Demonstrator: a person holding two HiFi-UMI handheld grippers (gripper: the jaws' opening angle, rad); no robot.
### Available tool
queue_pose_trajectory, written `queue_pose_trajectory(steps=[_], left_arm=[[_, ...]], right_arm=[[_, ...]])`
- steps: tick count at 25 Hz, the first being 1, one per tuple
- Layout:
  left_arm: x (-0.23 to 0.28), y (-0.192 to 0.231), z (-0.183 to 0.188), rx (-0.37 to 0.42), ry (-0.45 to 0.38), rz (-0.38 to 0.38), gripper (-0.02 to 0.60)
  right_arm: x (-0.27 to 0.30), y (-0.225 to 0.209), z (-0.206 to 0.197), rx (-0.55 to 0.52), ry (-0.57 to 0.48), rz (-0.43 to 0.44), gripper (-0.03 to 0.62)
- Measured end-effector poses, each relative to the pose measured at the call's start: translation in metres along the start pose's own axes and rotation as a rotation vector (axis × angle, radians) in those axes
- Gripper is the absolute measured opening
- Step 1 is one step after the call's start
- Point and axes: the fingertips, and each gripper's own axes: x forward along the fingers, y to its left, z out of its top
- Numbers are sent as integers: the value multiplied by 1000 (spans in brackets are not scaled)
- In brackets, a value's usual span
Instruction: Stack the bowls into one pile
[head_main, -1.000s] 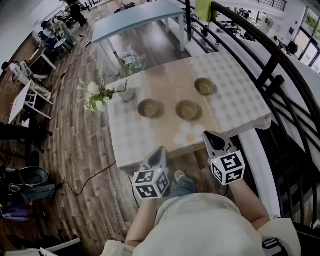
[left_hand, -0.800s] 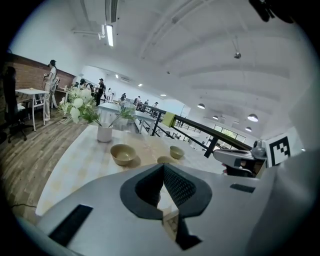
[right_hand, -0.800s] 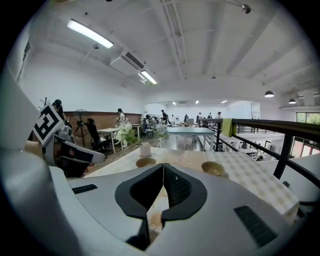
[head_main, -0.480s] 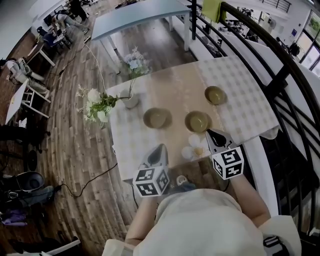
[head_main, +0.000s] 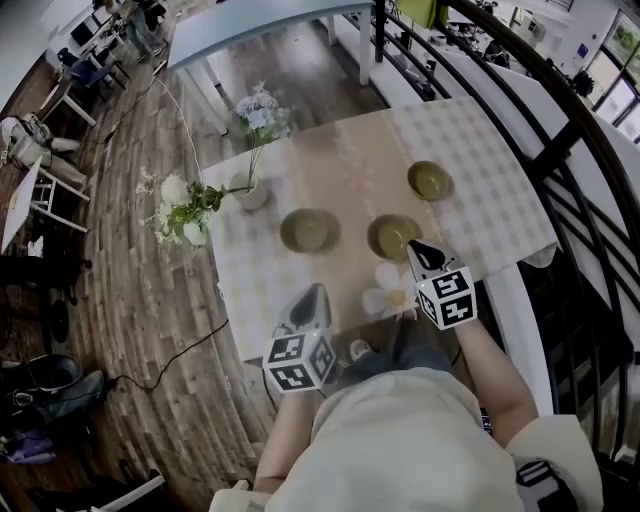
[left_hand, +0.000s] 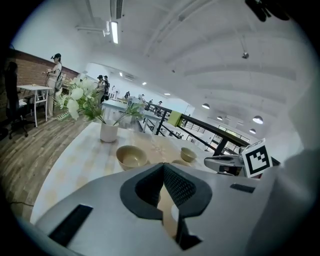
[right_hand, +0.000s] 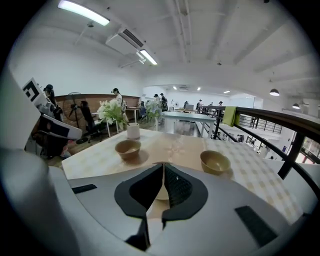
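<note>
Plainly the stacking has not begun: three bowls sit apart on the tabletop (head_main: 340, 165), none nested. The left bowl (head_main: 308, 230) and middle bowl (head_main: 393, 237) stand side by side toward the near edge, and the right bowl (head_main: 430, 180) lies further back toward the right edge. A vase (head_main: 250, 190) stands near the left edge. The step in hand looks like the approach to a first pick. The right claw (head_main: 421, 249) hovers at the near rim of the middle bowl, though I cannot tell whether it touches. The left claw (head_main: 311, 294) hangs over the near edge, short of the left bowl. In the right gripper view the right claw's jaws meet at their tips with nothing between them, and the middle bowl shows only behind them. The left claw (left_hand: 163, 166) is likewise closed and empty. The next move probably calls for parting the right jaws, setting them astride the middle bowl's rim, then pinching.
</note>
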Motion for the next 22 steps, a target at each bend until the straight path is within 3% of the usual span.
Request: queue_pose_trajectory(steps=[10, 22], left_arm=[[20, 7, -1, 0, 8, 19, 5], [50, 17, 2, -15, 32, 60, 5]], right_arm=[[50, -22, -29, -17, 110, 17, 67], [88, -44, -51, -31, 206, 38, 83]])
